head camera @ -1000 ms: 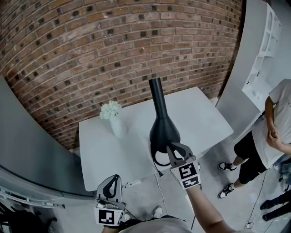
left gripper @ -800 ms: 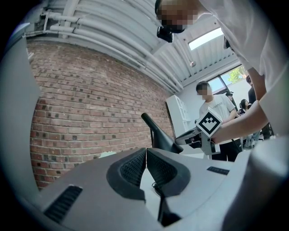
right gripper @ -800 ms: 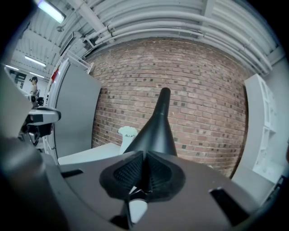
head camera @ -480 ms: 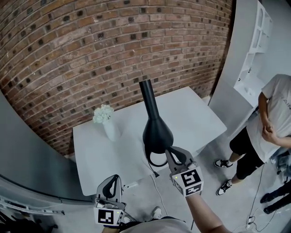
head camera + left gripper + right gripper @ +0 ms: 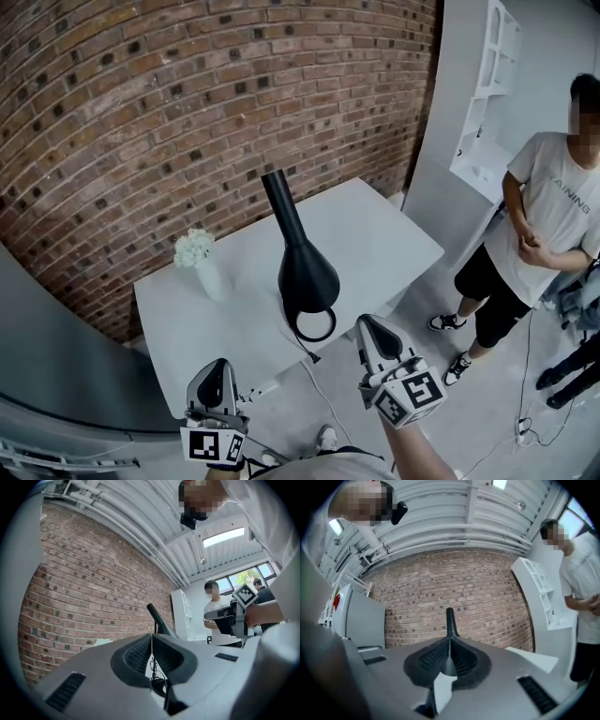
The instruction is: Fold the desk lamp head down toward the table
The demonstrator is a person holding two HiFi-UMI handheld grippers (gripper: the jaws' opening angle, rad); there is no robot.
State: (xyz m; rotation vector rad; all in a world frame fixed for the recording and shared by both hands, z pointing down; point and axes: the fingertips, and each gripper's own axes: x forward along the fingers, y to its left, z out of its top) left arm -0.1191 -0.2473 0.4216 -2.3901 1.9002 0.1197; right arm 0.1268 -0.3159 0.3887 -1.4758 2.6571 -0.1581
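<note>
A white bench [image 5: 375, 225] stands against a brick wall [image 5: 141, 112], and near its front edge the black desk lamp [image 5: 302, 272] is upright, its slim top pointing up and back. The right gripper [image 5: 368, 326] hangs just off the bench's front edge, near the lamp but apart from it, and the left gripper [image 5: 217, 367] sits lower and further off; both have their jaws pressed together on nothing. The fold looks not yet begun: next, the right jaws must part, take the lamp's upper part and swing it down.
</note>
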